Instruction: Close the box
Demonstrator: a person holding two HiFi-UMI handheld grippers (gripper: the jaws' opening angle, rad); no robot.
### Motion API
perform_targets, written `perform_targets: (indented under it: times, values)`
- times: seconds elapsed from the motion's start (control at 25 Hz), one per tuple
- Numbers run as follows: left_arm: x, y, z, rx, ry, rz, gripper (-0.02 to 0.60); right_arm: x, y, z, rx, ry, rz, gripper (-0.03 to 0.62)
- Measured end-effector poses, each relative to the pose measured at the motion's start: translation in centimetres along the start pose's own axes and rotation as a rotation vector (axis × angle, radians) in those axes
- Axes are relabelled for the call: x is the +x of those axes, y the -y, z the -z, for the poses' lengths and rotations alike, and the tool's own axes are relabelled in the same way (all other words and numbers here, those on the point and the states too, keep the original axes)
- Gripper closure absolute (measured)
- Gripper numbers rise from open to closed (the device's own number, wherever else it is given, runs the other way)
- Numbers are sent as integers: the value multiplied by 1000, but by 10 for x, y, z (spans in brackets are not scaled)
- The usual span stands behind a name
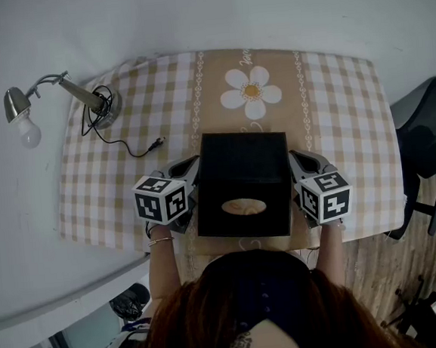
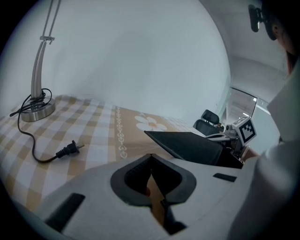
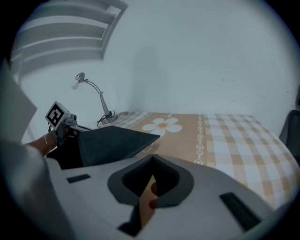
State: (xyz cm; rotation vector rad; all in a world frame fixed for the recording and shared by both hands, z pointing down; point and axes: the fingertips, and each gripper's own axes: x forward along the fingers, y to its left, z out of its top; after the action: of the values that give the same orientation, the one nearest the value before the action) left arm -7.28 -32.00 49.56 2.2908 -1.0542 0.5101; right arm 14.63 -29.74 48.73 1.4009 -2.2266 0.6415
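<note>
A black box point(image 1: 244, 222) stands on the checked tablecloth point(image 1: 127, 170) near the table's front edge. Its lid point(image 1: 243, 156) is hinged at the far side and slants half raised over the opening, where a pale oval thing point(image 1: 243, 206) lies inside. The left gripper point(image 1: 187, 167) sits against the box's left side and the right gripper point(image 1: 296, 159) against its right side. In the left gripper view the gripper point(image 2: 151, 159) has its jaw tips together, with the lid point(image 2: 187, 145) to its right. In the right gripper view the gripper point(image 3: 152, 161) looks shut too, the lid point(image 3: 112, 140) to its left.
A desk lamp point(image 1: 44, 97) stands at the table's far left, its cord and plug point(image 1: 155, 145) lying loose left of the box. A white flower print point(image 1: 250, 92) marks the cloth behind the box. An office chair point(image 1: 428, 143) stands off the table's right edge.
</note>
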Motion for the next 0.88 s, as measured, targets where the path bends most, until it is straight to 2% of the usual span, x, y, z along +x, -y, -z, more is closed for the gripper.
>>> perform_targets:
  times: [0.88]
  values:
    - [-12,4,-23,47,64,-34,560,-15,-2,-24,-20,72,42,577]
